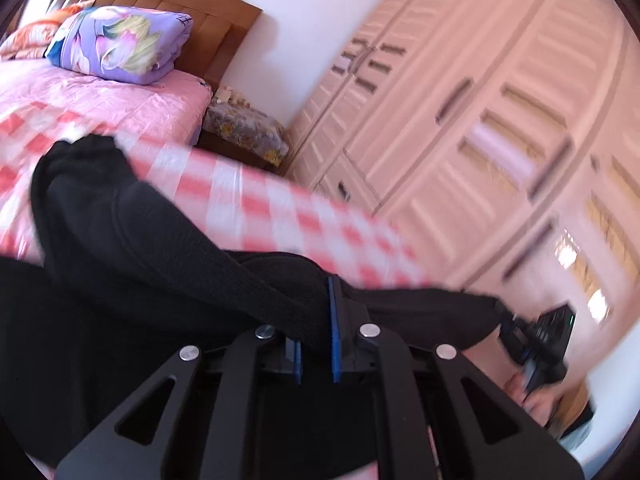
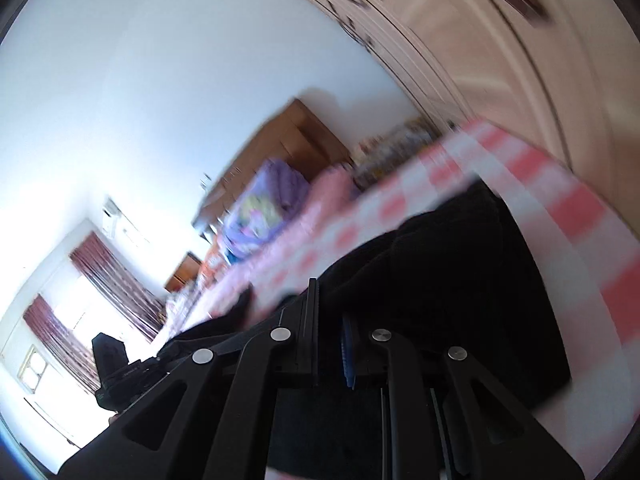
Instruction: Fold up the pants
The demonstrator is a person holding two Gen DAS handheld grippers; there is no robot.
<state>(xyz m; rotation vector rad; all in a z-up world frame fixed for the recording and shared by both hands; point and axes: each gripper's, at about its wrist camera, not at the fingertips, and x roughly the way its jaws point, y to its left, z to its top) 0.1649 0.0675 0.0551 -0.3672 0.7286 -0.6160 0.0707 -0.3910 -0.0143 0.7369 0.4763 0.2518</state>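
The black pants (image 1: 140,232) hang in a thick fold above the bed, stretched between my two grippers. My left gripper (image 1: 316,320) is shut on the pants, with the dark fabric pinched between its blue pads (image 1: 332,320). Far right in the same view, my right gripper (image 1: 506,320), held by a hand (image 1: 532,396), grips the other end of the cloth. The right wrist view is tilted and blurred. In it my right gripper (image 2: 330,308) is shut on the pants (image 2: 440,264), and my left gripper (image 2: 164,354) shows at the lower left.
Under the pants lies a bed with a pink and white checked cover (image 1: 248,196). A purple flowered pillow (image 1: 120,44) leans on the wooden headboard (image 1: 216,20). A covered nightstand (image 1: 244,128) and a tall pale wardrobe (image 1: 480,120) stand to the right. A curtained window (image 2: 100,280) is behind.
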